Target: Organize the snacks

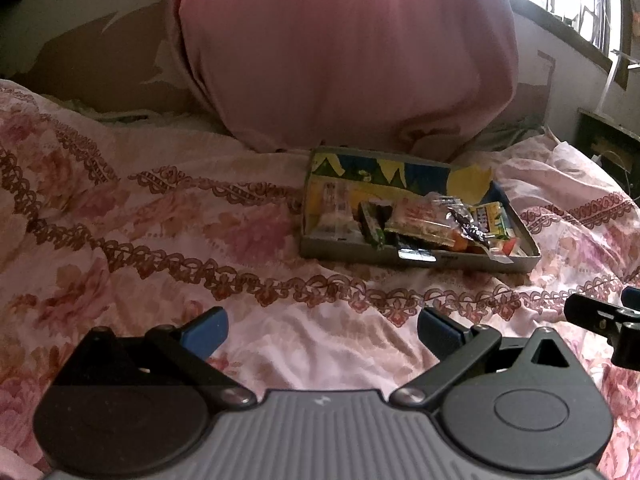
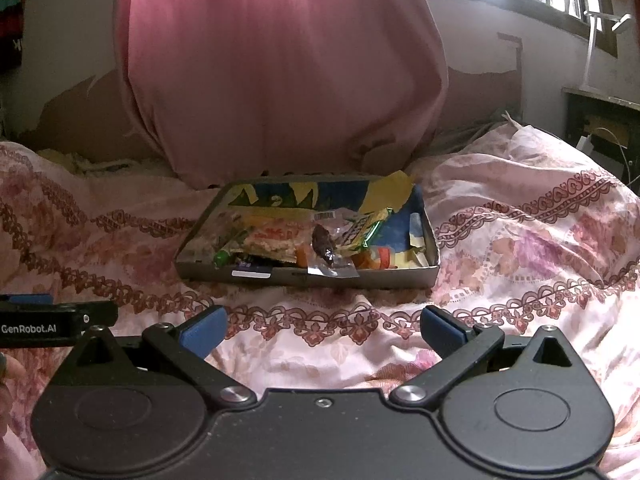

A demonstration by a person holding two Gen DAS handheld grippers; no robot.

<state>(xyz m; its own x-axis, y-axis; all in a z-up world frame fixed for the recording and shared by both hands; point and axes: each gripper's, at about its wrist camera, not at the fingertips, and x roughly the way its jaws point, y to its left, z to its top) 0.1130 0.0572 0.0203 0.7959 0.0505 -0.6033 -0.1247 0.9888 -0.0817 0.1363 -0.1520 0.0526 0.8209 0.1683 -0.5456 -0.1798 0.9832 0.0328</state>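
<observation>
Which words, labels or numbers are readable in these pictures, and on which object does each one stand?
"GenRobot.AI": white print on the side of the left gripper, seen in the right wrist view.
Print on the snack packets in the box: too blurred to read.
Barcode label on a clear packet: digits too small to read.
No other text is visible.

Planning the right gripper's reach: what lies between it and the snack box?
Nothing visible. Only bare floral bedspread lies between the open right gripper and the snack box; the left gripper sits off to the side.
</observation>
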